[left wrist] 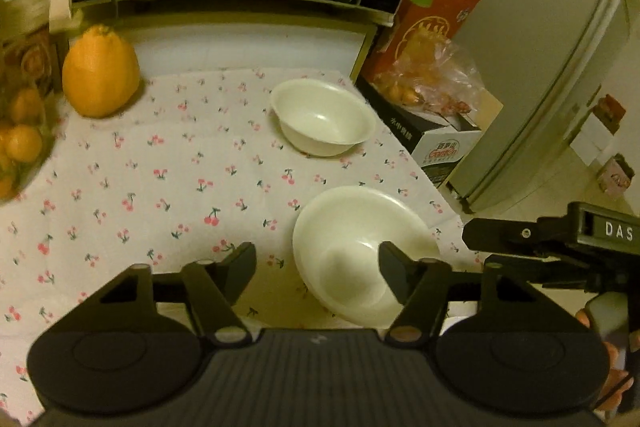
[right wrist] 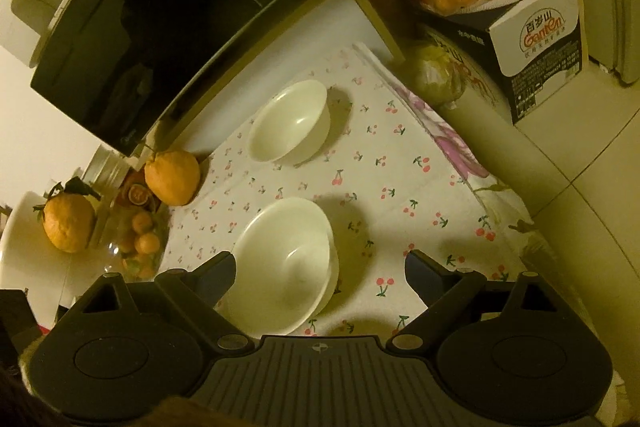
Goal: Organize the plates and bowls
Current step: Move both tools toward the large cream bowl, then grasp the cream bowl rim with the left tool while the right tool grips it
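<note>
Left claw gaping half-wide, right claw wide — both empty, straddling near bowl's rim; pinching off-centre risks tipping it.

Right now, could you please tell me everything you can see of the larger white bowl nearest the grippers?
The larger white bowl is glossy, probably ceramic or melamine, round, empty and upright on the cherry-print tablecloth. In the right wrist view a second rim edge suggests another bowl nested beneath. The left gripper's right finger overlaps its rim; contact is unclear.

Two white bowls on cherry-print cloth, open left gripper above
</note>
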Motion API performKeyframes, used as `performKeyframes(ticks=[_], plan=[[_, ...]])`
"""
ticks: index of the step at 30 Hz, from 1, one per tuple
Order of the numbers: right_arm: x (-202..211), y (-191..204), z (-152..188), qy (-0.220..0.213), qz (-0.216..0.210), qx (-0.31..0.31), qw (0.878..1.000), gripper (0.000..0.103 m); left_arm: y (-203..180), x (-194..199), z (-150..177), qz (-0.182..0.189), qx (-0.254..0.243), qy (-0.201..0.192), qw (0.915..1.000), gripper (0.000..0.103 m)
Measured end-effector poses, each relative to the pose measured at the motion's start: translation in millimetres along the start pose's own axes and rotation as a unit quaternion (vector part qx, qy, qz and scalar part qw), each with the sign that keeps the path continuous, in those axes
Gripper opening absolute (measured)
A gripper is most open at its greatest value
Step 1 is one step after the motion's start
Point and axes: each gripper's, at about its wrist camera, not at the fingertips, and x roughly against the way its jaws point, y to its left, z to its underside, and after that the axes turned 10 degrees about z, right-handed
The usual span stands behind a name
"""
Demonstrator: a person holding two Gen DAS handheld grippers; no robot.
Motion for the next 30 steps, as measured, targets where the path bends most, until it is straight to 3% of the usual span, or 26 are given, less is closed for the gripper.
performKeyframes(ticks=[4, 14, 30], plan=[[-4, 3, 2, -0.001, 0.003, -0.001, 1.0, 0.087, 7, -3, -1, 0.003, 0.012, 0.0, 0.9999, 0.048], [-14, 6, 5, 0.007, 0.007, -0.011, 1.0, 0.04, 12, -10, -2, 0.004, 0.017, 0.004, 0.9998, 0.028], [-26, 3, 9, 0.018, 0.009, -0.017, 1.0, 0.015, 13, -22, 0, 0.003, 0.01, 0.009, 0.9999, 0.01]])
